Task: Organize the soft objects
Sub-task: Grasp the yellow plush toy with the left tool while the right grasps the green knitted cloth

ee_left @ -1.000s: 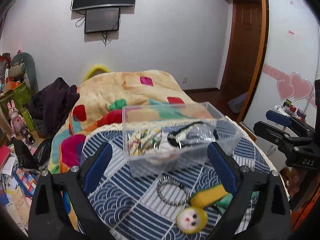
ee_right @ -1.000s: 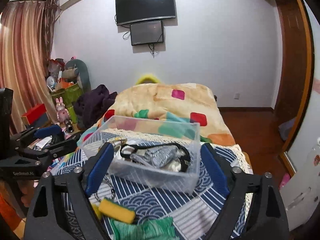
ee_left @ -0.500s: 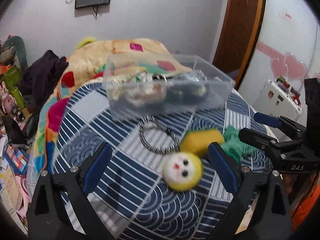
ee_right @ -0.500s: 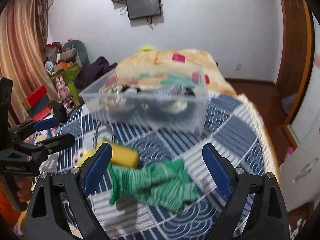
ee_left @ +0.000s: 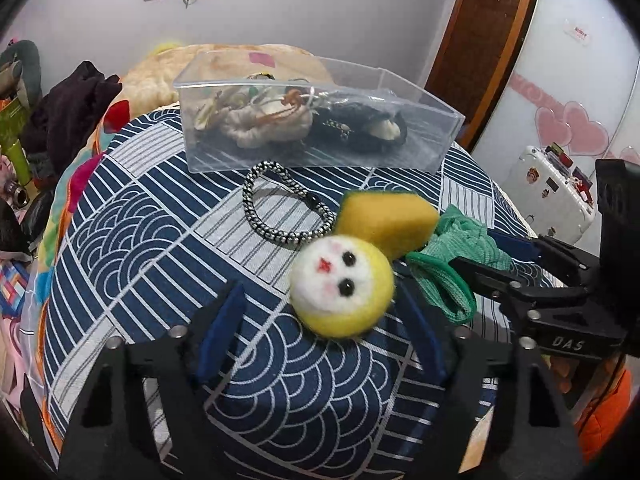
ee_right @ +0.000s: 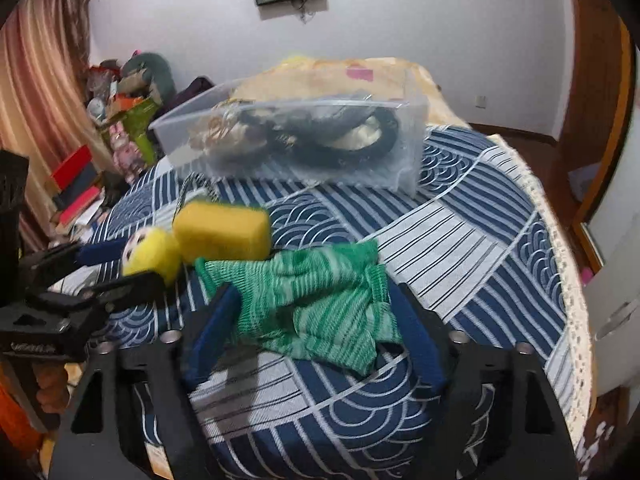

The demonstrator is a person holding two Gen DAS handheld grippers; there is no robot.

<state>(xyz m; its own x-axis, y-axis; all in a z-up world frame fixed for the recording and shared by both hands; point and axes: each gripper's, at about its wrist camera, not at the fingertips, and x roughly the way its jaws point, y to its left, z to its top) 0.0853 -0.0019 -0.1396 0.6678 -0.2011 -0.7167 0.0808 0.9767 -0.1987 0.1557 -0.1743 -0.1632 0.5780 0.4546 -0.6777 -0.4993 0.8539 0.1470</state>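
A yellow and white plush head (ee_left: 342,286) lies on the blue patterned cloth (ee_left: 160,248), with a yellow sponge (ee_left: 386,220) and a green knit piece (ee_left: 460,248) beside it. My left gripper (ee_left: 320,332) is open, its fingers on either side of the plush head. My right gripper (ee_right: 312,332) is open, its fingers on either side of the green knit piece (ee_right: 316,292). The sponge (ee_right: 222,230) and plush head (ee_right: 150,254) lie to its left. A clear plastic box (ee_left: 312,120) holds several soft things at the far side.
A black and white braided loop (ee_left: 280,208) lies between the box and the sponge. The box also shows in the right wrist view (ee_right: 296,148). The cloth's lace edge (ee_right: 560,248) drops off at the right. Clutter (ee_right: 120,120) stands at the far left.
Both grippers have tilted down and moved forward. The left one now brackets the plush head and the right one the green knit piece. Both stay open.
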